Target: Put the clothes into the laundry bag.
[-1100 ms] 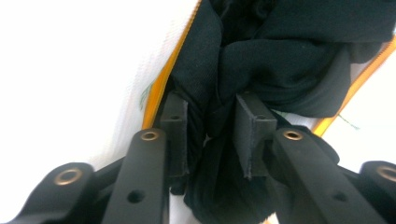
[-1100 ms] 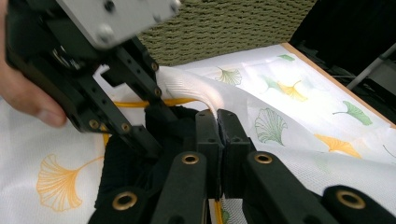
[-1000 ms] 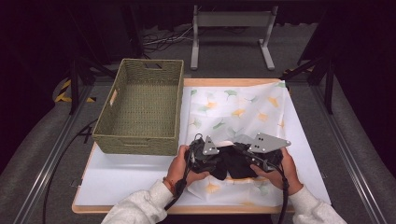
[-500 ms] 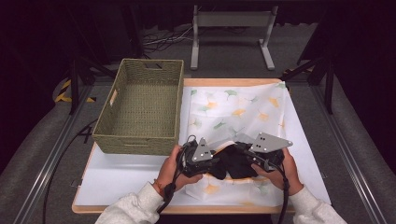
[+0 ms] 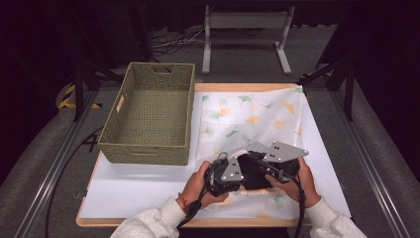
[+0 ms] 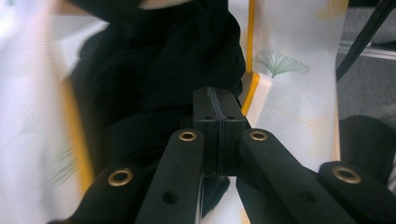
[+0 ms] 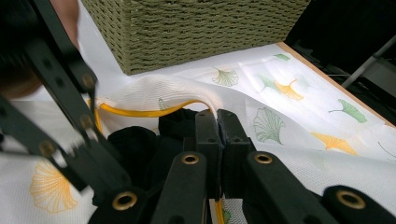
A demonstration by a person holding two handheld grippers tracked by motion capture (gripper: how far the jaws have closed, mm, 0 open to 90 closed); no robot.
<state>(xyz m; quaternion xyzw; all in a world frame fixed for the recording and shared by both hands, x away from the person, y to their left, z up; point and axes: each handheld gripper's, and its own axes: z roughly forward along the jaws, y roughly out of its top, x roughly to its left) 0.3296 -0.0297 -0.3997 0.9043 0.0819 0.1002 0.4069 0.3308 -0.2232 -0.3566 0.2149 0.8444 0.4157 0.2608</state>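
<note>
Our left gripper [image 6: 219, 119] is clamped on the black cloth [image 6: 159, 70]. Our right gripper [image 7: 217, 135] pinches the yellow-trimmed edge of the mesh bag [image 7: 154, 93], with the woven basket [image 7: 187, 28] at twelve o'clock.

No readable text, label, brand or number anywhere (leaf prints aside).

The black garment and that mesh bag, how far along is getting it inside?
Done: the white mesh bag with leaf print lies spread on the table beside the woven basket, its yellow-edged opening lifted. In hand: the right gripper is shut on the bag's edge, and the left gripper is shut on the black garment at the opening. Left: most of the garment appears outside; closing not begun.
</note>
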